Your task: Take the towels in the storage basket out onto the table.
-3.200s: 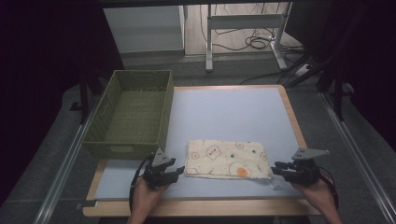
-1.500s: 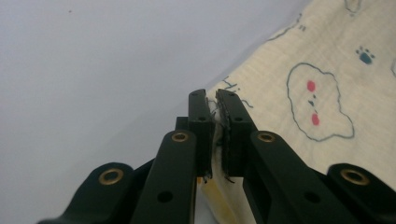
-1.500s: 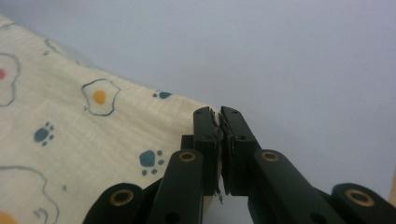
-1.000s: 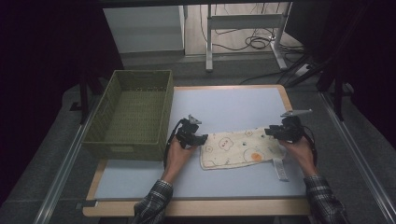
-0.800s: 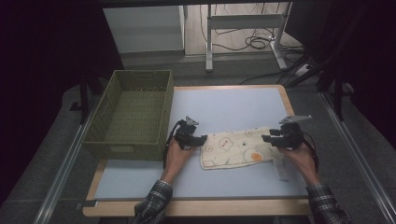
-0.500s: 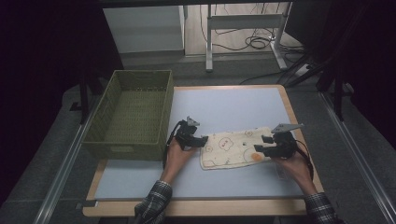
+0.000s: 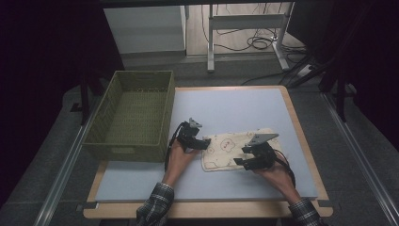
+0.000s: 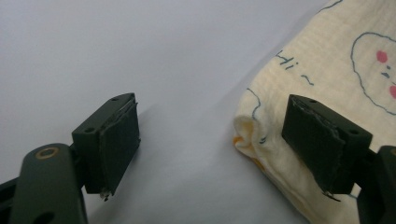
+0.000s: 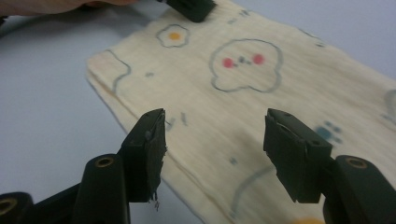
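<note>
A cream cloth (image 7: 230, 146) printed with cartoon faces and fried eggs lies folded on the pale blue table top (image 7: 235, 108). My left gripper (image 7: 205, 142) rests at the cloth's left end. Its jaws have just been opening. In the left gripper view the cloth's folded corner (image 8: 247, 133) lies between the jaws of the left gripper (image 8: 224, 144), close to the right pad, and neither pad presses on it. My right gripper (image 7: 241, 163) hovers over the cloth's near edge, its jaws also just opened. The right gripper (image 9: 215, 149) has the cloth (image 9: 243, 88) under its jaws with nothing gripped.
A green woven basket (image 7: 131, 113) stands at the table's left side, its inside bare. The table's wooden rim (image 7: 301, 136) runs along the right. Desk legs and cables (image 7: 254, 42) lie on the floor beyond the table.
Both grippers carried the cloth's near edge away from me earlier. Over the last second the right gripper slid left and toward me over the cloth. Both pairs of jaws widened. The left hand stayed.
</note>
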Available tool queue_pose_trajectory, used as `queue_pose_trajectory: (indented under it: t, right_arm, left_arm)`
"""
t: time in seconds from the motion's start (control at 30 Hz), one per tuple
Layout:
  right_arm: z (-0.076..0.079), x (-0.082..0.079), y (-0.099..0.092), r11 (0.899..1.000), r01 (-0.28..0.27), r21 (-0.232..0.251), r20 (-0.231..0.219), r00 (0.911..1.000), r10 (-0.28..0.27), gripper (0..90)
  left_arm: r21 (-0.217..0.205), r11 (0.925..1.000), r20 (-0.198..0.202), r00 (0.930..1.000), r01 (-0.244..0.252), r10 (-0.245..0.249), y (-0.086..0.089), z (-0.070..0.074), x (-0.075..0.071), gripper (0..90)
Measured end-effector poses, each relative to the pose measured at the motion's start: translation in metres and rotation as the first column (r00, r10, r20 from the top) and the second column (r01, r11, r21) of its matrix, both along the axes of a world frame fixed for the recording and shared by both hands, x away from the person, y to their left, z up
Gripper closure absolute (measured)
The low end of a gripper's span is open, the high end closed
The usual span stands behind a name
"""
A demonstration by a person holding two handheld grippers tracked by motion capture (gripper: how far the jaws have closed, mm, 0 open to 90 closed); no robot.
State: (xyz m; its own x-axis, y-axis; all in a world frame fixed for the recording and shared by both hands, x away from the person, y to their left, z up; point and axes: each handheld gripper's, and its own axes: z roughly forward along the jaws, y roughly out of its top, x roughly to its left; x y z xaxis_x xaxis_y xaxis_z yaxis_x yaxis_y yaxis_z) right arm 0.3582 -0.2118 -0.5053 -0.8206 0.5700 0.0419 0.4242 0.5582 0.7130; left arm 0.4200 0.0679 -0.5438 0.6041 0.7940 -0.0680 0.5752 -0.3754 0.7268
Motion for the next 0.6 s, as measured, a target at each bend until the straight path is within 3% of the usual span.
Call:
queue_pose_trajectory:
  t: [0.17,0.3,0.6]
  right_arm:
    - [-0.002,-0.005,0.023,0.999,-0.05,-0.003,0.0,0.9987,0.05,40.3]
    - [-0.004,-0.007,0.039,0.996,-0.087,0.004,-0.005,0.9962,0.087,49.7]
    - [-0.008,-0.015,0.085,0.981,-0.192,0.008,-0.03,0.9809,0.192,60.3]
  left_arm:
    - [-0.001,1.0,-0.001,1.0,-0.004,0.004,0.0,0.0,0.0,19.8]
    - [-0.002,1.0,-0.001,1.0,-0.007,0.007,0.0,0.0,0.0,20.3]
    - [-0.001,1.0,0.001,1.0,-0.005,0.005,0.001,0.0,0.0,20.3]
